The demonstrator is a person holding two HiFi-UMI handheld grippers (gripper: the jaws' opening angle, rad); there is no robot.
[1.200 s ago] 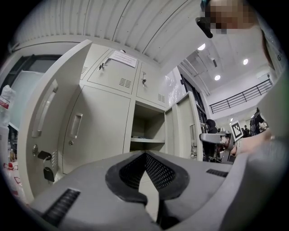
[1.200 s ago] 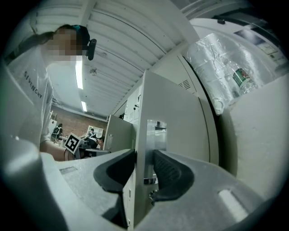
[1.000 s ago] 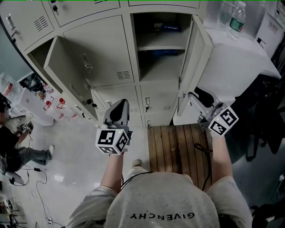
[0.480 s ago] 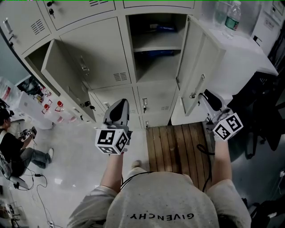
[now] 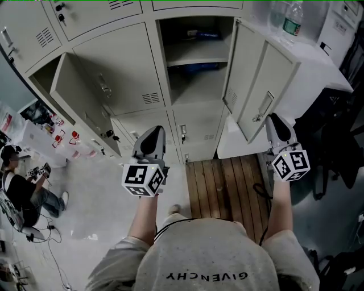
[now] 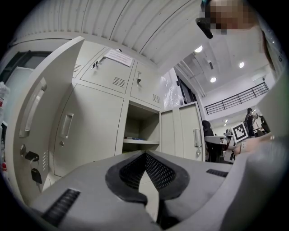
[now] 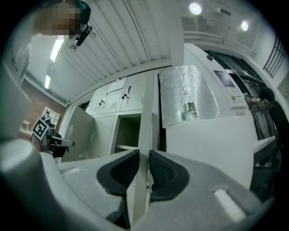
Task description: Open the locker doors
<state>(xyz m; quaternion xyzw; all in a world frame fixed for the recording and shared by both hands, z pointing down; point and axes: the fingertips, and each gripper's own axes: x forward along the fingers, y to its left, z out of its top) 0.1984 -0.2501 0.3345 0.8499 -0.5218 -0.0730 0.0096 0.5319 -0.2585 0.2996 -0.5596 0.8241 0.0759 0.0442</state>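
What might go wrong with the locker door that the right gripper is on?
The right gripper, whose fingers have just been closing, pinches only the thin edge of the door, so the door may slip out. If it swings much wider, the door might bump the white cabinet beside it and wobble the bottle on top.

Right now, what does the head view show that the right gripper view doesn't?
Only the head view: the wooden boards and the small lower lockers. Only the right gripper view: ceiling lights, and the locker door pinched in the right claw, which has just been closing. Both: that open door and the water bottle.
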